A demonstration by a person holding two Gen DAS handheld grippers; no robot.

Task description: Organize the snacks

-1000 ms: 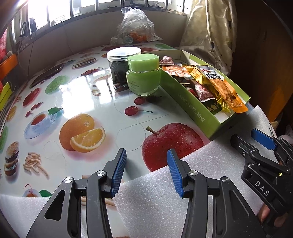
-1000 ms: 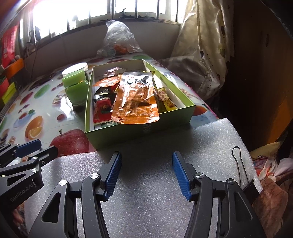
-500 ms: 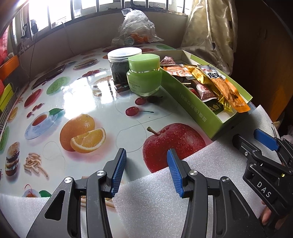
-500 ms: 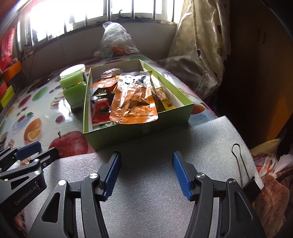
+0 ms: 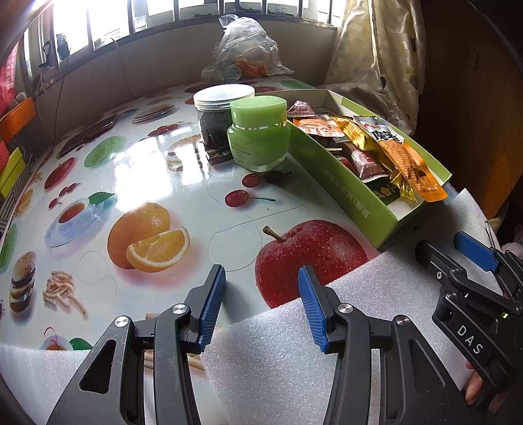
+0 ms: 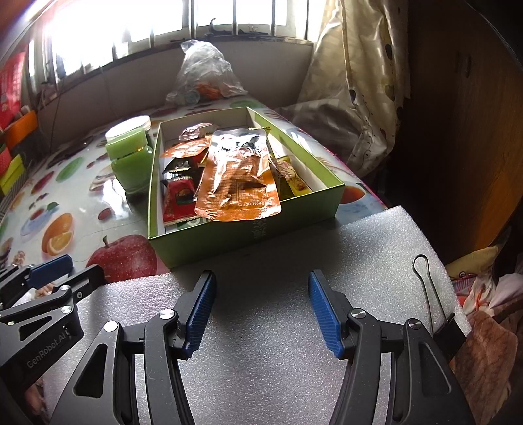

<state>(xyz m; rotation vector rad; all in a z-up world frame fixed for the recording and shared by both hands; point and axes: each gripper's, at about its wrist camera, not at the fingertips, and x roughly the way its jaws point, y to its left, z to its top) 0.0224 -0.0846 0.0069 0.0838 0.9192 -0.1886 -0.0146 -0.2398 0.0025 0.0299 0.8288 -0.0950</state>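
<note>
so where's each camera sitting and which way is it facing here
Left wrist: on the left gripper, angled down across the fruit-print table at the green jar; its open blue fingers show, with the right gripper at right.
Right wrist: on the right gripper, above the foam sheet, facing the green snack box; its open fingers show, left gripper at left.
Shared: box, jar, foam, plastic bag.

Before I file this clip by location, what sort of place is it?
Most likely a lived-in room at home, not a lab: a table under a fruit-print cover, a patterned curtain beside barred windows, and a green box of snack packets beside household jars.
</note>
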